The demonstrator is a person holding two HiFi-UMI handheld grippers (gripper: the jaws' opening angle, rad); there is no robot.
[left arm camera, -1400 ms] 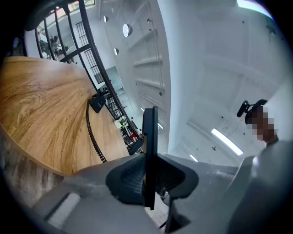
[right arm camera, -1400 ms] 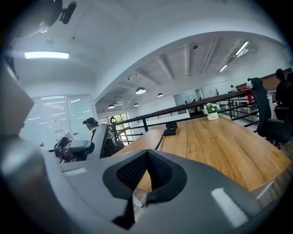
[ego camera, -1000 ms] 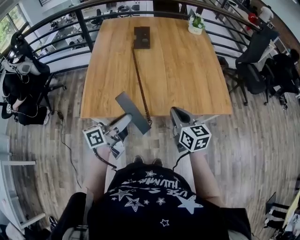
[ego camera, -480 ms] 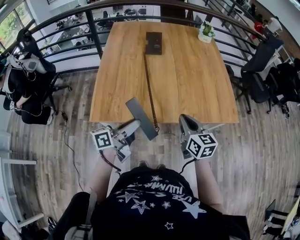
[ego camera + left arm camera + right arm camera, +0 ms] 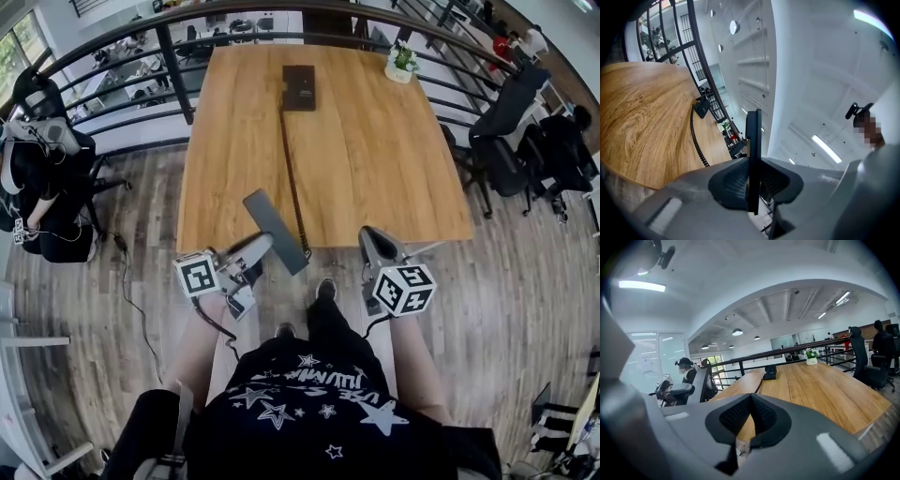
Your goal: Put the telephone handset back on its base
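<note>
A: Left gripper [image 5: 265, 243]?
B: Narrow, clamped on the handset [image 5: 267, 217]. Presses both flat sides, with the handset edge-on between the pads in the left gripper view.

A: And where, the handset?
B: Up in the air over the near edge of the table [image 5: 375, 159], slanted, upper end to the left, lower end by the cord [image 5: 292, 178]. Well apart from the base [image 5: 299, 87].

A: Base?
B: Lies at the far end of the table, about mid-width, close to the railing [image 5: 175, 66]. Joined to the handset by the coiled cord, stretched almost straight along the tabletop.

A: Right gripper [image 5: 375, 246]?
B: Closed, pads together, nothing between them. Hovers just off the near table edge, right of the handset, pointing toward the table.

A: Anything else?
B: Small potted plant [image 5: 401, 60] at the far right corner. Dark office chairs [image 5: 502, 141] off the table's right side, on a wooden floor [image 5: 525, 281].
</note>
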